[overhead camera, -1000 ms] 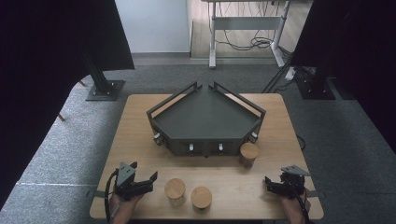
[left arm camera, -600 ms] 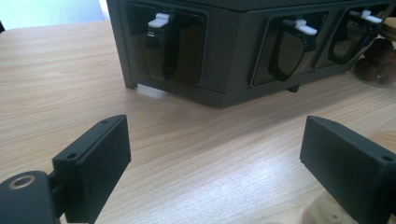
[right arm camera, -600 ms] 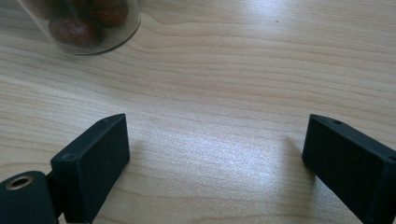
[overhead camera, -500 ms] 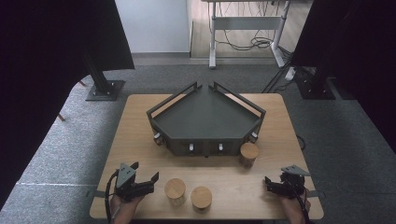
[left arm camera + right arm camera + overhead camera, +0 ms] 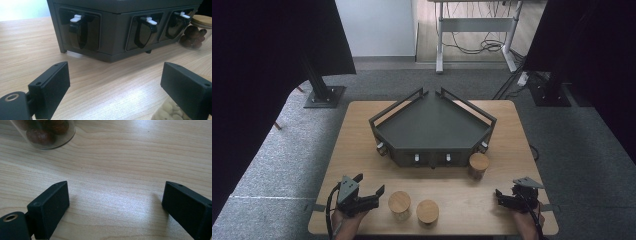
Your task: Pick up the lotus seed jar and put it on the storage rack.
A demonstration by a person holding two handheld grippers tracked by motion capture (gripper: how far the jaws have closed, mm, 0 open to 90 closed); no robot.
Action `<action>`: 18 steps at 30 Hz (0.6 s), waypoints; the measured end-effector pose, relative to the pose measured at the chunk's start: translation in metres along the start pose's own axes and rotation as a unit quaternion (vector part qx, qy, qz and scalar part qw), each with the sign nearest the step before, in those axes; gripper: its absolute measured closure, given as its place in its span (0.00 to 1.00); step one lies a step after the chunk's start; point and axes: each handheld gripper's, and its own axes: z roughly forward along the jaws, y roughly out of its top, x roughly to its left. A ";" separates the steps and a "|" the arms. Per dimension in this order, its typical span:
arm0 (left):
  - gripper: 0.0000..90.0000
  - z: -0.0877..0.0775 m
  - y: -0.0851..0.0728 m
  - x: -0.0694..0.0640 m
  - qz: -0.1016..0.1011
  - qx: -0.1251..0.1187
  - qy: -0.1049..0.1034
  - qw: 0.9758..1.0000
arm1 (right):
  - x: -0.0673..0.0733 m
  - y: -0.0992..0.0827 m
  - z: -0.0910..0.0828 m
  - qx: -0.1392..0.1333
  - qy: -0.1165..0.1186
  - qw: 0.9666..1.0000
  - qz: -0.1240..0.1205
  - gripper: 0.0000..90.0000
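3 jars with wooden lids are counted on the table (image 5: 362, 150): 2 stand side by side near the front edge, the left jar (image 5: 399, 204) and the middle jar (image 5: 427, 212), and the right jar (image 5: 478, 165) stands just beside the right front corner of the tray (image 5: 432, 125). 1 dark tray is seen, at the table's middle, with 3 white-tipped latches along its near faces in the left gripper view. 2 grippers are held at the near edge.

The left gripper (image 5: 371, 196) is seen at the near left, its jaws wide apart with nothing between them, pointed right and slightly far, towards the left jar, which stands just beside the jaw tips. In the left gripper view a jar of pale pieces (image 5: 170, 112) is partly covered by the right jaw. The right gripper (image 5: 501, 196) is held at the near right corner, jaws also spread and holding nothing, pointed left.

Bare wood is left between the middle jar and the right gripper, and along the table's left side. All 3 jars stand upright, long axis vertical.
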 end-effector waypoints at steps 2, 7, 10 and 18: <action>0.09 0.000 0.000 -0.001 0.002 -0.001 -0.003 1.000 | 0.000 0.000 0.000 0.000 0.000 1.000 0.000 0.08; 0.09 0.000 0.000 -0.003 0.003 -0.003 -0.006 1.000 | 0.000 0.000 0.000 0.000 0.000 1.000 0.000 0.08; 0.09 0.000 0.000 -0.003 0.004 -0.003 -0.008 1.000 | 0.000 0.000 0.000 0.000 0.000 1.000 0.000 0.08; 0.09 0.002 0.000 -0.007 0.009 -0.004 -0.016 1.000 | 0.000 0.000 0.000 0.000 0.000 1.000 0.000 0.08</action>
